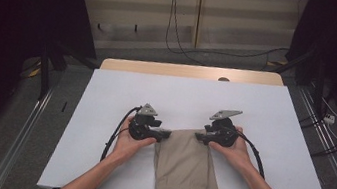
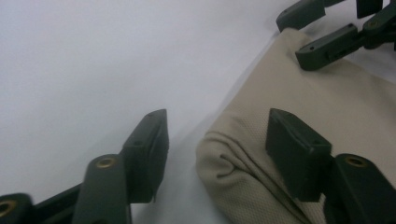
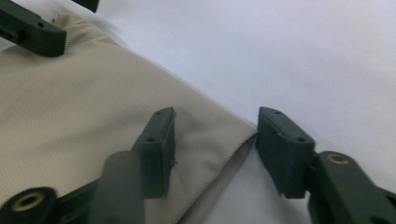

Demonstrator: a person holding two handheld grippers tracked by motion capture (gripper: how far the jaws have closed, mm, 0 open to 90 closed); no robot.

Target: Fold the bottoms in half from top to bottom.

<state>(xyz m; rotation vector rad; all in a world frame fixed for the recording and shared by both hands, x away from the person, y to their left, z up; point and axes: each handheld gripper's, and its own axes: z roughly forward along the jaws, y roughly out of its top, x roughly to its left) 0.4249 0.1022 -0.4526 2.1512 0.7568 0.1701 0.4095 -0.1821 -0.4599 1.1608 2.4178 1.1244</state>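
A folded beige garment point(image 1: 183, 170) lies on the white table point(image 1: 196, 96), its near end hanging over the front edge. My left gripper point(image 1: 163, 133) stands open at the garment's far left corner. In the left gripper view that corner of the garment point(image 2: 355, 107) sits between the spread jaws of the left gripper point(image 2: 217, 149), apart from both pads. My right gripper point(image 1: 200, 136) is open at the far right corner. In the right gripper view the right gripper point(image 3: 215, 144) straddles the garment point(image 3: 70, 107), one jaw over the fabric and one over bare table.
A strip of wooden tabletop point(image 1: 190, 71) shows beyond the white surface. Cables point(image 1: 175, 35) trail on the floor behind, and dark stands point(image 1: 51, 56) flank the table. The white sheet is bare to the left, right and far side of the garment.
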